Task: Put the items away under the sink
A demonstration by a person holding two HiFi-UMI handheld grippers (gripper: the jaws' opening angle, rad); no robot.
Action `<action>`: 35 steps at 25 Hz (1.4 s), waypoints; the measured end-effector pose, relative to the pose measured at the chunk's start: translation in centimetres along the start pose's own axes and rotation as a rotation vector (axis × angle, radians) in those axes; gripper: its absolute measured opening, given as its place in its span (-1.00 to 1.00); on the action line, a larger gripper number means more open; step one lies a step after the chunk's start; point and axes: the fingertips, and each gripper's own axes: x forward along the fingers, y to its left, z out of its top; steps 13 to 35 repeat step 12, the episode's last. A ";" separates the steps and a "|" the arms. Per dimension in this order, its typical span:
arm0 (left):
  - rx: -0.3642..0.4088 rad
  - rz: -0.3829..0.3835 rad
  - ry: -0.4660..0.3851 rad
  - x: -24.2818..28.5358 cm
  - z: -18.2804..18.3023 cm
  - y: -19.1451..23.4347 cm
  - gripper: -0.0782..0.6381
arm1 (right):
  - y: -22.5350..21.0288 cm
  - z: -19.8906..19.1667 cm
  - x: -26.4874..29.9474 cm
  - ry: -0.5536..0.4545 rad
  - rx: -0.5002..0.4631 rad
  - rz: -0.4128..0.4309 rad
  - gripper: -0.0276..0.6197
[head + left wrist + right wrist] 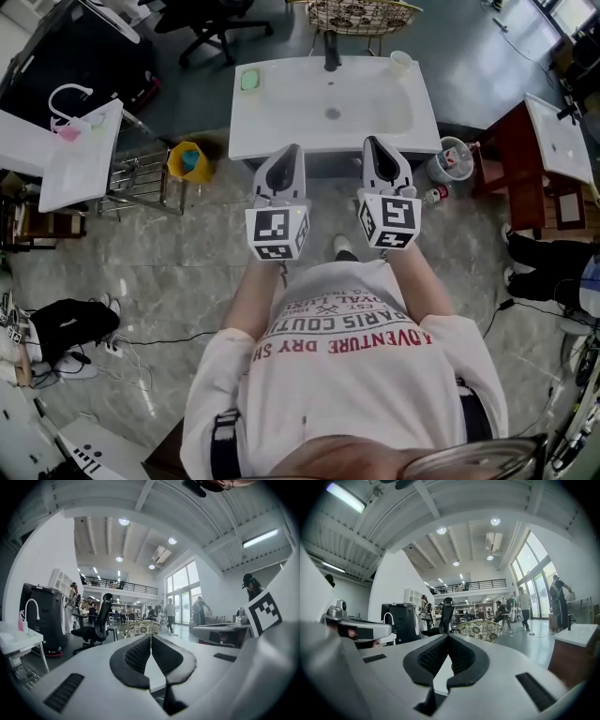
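In the head view a white sink (281,117) stands in front of me with a black faucet (331,52), a green soap (249,80) and a pale cup (401,63) on its top. My left gripper (290,150) (151,638) and right gripper (375,142) (448,638) are held side by side at chest height, pointing at the sink's front edge. Both are shut, tips touching, with nothing between them. On the floor lie a yellow bag (188,159) left of the sink, and a white bucket (453,157) and a small bottle (433,195) right of it. The space under the sink is hidden.
A wire rack (141,178) and a white table (80,155) stand at the left. A brown cabinet with a white top (548,141) stands at the right. An office chair (96,623) and a patterned chair (480,630) stand beyond the sink, with people further back. Cables lie on the floor.
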 end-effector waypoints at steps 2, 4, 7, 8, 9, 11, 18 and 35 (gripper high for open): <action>-0.007 0.001 -0.006 -0.1 0.3 0.1 -0.70 | 0.2 0.5 -0.1 -0.010 -0.005 0.001 -0.84; -0.011 0.000 -0.010 0.1 0.5 0.2 -0.70 | 0.1 0.8 0.1 -0.015 -0.008 0.000 -0.84; -0.010 -0.003 -0.005 0.6 0.4 0.0 -0.70 | -0.3 0.8 0.4 -0.017 -0.007 -0.005 -0.84; -0.007 -0.007 -0.004 0.7 0.4 0.0 -0.70 | -0.4 0.7 0.4 -0.016 -0.007 -0.007 -0.84; -0.002 -0.012 -0.004 0.7 0.4 -0.2 -0.70 | -0.5 0.6 0.5 -0.015 -0.006 -0.007 -0.84; 0.012 -0.023 -0.005 0.9 0.3 -0.4 -0.70 | -0.6 0.4 0.6 -0.010 -0.006 -0.007 -0.84; 0.019 -0.028 -0.006 1.0 0.3 -0.5 -0.70 | -0.7 0.2 0.7 -0.007 -0.005 -0.007 -0.84; 0.019 -0.028 -0.006 1.0 0.3 -0.5 -0.70 | -0.7 0.2 0.7 -0.007 -0.005 -0.007 -0.84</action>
